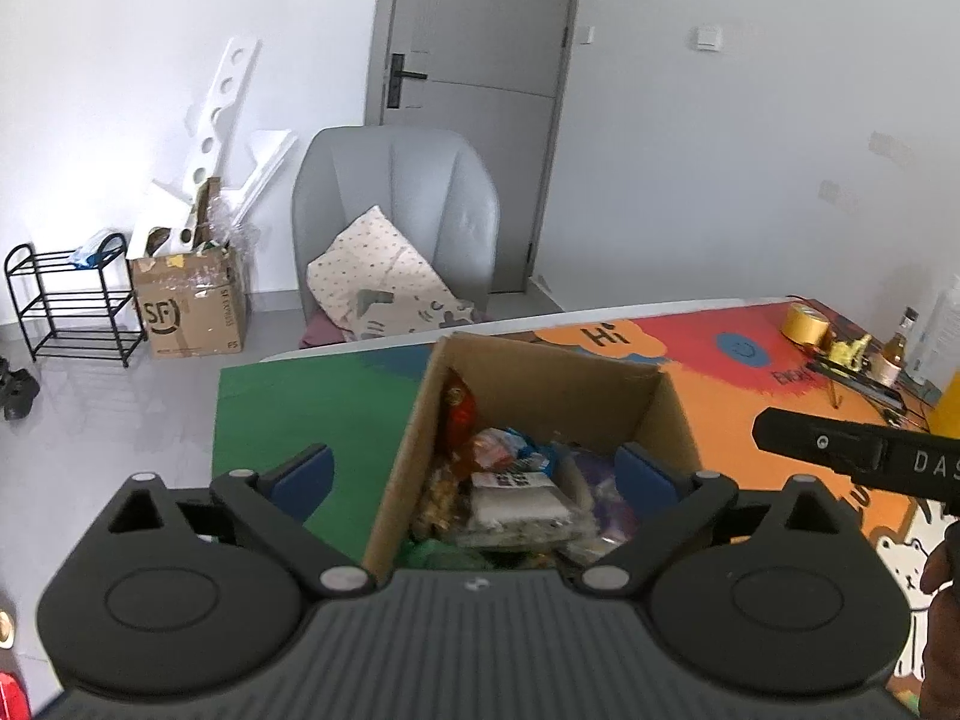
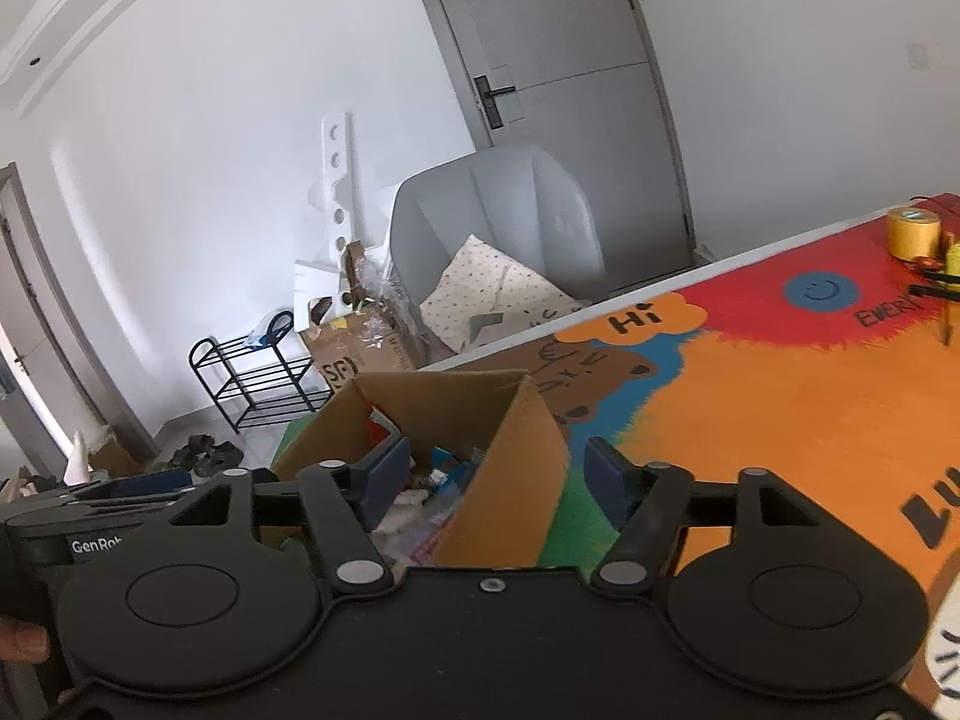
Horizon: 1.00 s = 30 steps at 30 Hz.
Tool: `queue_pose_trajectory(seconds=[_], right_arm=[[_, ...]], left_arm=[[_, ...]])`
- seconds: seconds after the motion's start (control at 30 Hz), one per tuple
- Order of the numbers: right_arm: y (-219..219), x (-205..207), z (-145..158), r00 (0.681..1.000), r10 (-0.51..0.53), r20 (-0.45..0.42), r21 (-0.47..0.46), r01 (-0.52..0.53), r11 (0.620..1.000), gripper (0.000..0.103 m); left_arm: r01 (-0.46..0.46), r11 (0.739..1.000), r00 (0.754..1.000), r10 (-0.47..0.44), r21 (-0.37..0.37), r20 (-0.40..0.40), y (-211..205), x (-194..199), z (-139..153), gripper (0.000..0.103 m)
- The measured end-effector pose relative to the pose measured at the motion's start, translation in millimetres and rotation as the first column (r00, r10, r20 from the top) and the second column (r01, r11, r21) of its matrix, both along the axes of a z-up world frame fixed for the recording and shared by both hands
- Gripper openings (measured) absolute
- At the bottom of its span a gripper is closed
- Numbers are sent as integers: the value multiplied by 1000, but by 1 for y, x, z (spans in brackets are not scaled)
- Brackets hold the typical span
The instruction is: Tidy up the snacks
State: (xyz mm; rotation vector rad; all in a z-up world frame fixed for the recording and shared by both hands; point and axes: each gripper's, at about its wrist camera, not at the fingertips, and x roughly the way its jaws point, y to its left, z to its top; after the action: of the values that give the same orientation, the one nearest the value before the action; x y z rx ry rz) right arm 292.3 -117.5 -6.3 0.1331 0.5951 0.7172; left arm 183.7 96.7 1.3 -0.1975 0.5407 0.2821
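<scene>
An open cardboard box (image 1: 540,390) stands on the colourful table mat (image 1: 738,414) with several snack packets inside. Among them are a red packet (image 1: 459,414), a blue-and-white one (image 1: 522,450) and a clear pack with a barcode label (image 1: 516,498). My left gripper (image 1: 474,474) is open over the box's near left corner, one finger outside the left wall and one above the snacks. In the right wrist view, my right gripper (image 2: 498,474) is open astride the right wall of the box (image 2: 516,480), touching nothing. Neither holds anything.
A yellow tape roll (image 1: 804,324), a small bottle (image 1: 897,342) and cables lie at the table's far right. Beyond the far edge stands a grey chair (image 1: 396,192) with a cushion. A brown carton (image 1: 192,312) and a black rack (image 1: 72,300) stand on the floor.
</scene>
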Motion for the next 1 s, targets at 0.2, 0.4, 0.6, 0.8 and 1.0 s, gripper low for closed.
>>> queue_pose_trajectory(seconds=[0.2,0.4,0.6,0.8,1.0], right_arm=[[-21,-15,0,999,-37,10,5,37,999,85],[-42,-28,0,997,-76,10,13,76,997,95],[-58,-43,0,995,-102,4,11,101,995,102],[-71,-60,3,992,-126,9,13,126,992,103],[-80,-76,5,987,-161,7,8,161,987,103]], left_arm=[[45,999,999,-45,2,9,-15,-9,2,103],[69,998,998,-69,10,13,-29,-20,5,103],[83,996,996,-84,17,14,-39,-32,10,103],[96,995,995,-96,33,6,-48,-45,13,103],[118,992,993,-118,41,7,-53,-63,16,103]])
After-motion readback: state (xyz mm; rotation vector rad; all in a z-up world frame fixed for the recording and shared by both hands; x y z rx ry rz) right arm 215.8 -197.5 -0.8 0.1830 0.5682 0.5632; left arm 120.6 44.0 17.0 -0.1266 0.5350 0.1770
